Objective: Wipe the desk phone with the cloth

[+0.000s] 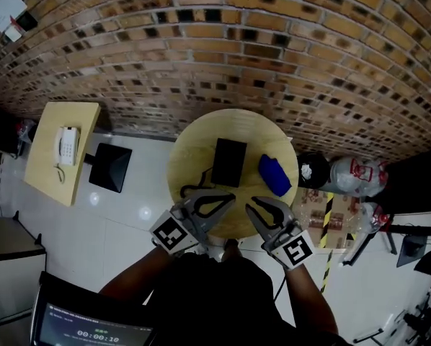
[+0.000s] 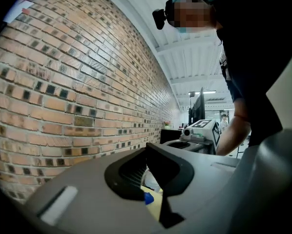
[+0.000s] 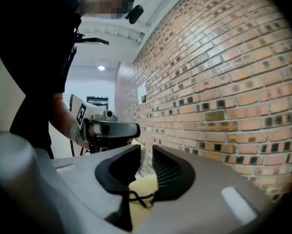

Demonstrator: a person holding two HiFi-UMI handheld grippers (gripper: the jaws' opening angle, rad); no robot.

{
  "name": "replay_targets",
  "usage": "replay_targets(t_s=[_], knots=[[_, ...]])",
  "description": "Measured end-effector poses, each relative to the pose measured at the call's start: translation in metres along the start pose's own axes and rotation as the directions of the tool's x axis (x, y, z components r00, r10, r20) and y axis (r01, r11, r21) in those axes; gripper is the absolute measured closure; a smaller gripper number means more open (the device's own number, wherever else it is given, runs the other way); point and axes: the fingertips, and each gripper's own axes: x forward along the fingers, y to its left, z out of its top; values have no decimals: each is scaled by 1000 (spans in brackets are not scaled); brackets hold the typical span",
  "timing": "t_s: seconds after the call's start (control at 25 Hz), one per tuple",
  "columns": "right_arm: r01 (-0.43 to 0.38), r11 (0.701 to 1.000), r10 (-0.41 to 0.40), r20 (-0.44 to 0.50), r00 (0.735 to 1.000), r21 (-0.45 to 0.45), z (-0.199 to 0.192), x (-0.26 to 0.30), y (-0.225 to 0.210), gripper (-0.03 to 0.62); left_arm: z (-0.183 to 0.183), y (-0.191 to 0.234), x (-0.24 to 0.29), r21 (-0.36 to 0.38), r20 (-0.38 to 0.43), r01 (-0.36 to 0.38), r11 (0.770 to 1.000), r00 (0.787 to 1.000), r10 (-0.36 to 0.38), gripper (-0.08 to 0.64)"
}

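Looking down from the head view, we see a round wooden table (image 1: 181,158) set against a brick wall (image 1: 273,56). A black desk phone (image 1: 228,161) lies near the table's middle, and its black cord (image 1: 190,190) trails toward the near left edge. A blue cloth (image 1: 274,174) lies just to the right of the phone, apart from it.

We hold both grippers low over the near edge of the table, short of the phone and the cloth and touching neither. The left gripper (image 1: 230,197) has its curved jaws drawn together at the tips, with nothing clamped between them. In its own view we see only a sliver of tabletop and a bit of blue cloth below the jaws. The right gripper (image 1: 250,204) has its jaws a narrow gap apart and empty, with the tabletop and a loop of cord showing beneath them.

Off to the left, a white phone (image 1: 66,146) sits on a separate small table (image 1: 46,175).
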Motion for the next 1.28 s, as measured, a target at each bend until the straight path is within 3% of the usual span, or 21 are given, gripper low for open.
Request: replay_targets(t_s=[0.12,0.6,1.28], knots=[[30,998,-30,5,1000,47,7,-11,29,591,5,-13,-18,2,12,25,1000,1000,-25,560],[82,996,-82,15,996,17,12,-21,78,592,3,-56,-51,29,30,103,994,994,-104,558],[73,997,-72,48,996,-8,31,-12,87,592,8,-59,-61,53,46,117,992,992,-120,560]])
